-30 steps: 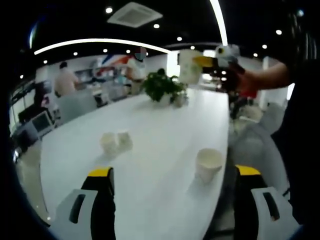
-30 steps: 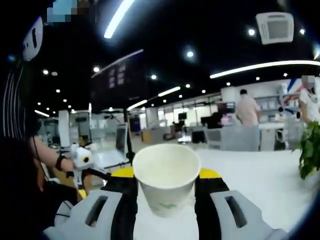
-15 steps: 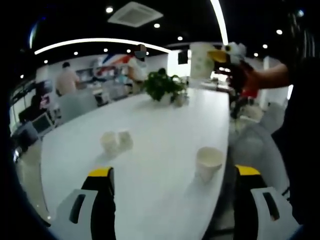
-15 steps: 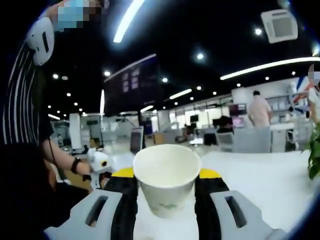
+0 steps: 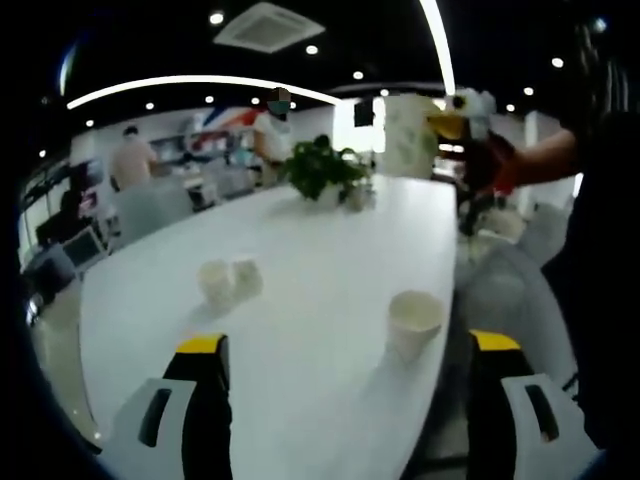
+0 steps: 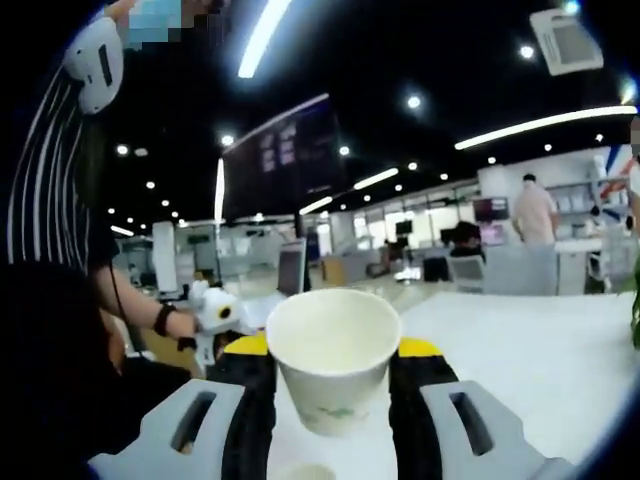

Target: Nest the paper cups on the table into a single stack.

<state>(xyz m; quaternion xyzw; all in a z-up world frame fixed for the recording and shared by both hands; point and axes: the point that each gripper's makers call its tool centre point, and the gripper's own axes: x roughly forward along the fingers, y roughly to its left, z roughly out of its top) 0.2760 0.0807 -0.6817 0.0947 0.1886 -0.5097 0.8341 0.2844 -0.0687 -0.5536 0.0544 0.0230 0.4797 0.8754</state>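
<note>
Your raised right gripper point(image 6: 330, 385) has drifted right, fingers pinching a paper cup point(image 6: 333, 368). Left gripper point(image 5: 345, 375) fingers spread above the bench point(image 5: 300, 270), another cup point(image 5: 413, 322) near its right edge.

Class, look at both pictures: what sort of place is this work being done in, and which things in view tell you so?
Most likely an open-plan office. A long white table with a potted plant stands under a ceiling air-conditioning unit and recessed lights, and a monitor sits on a desk beyond.
</note>
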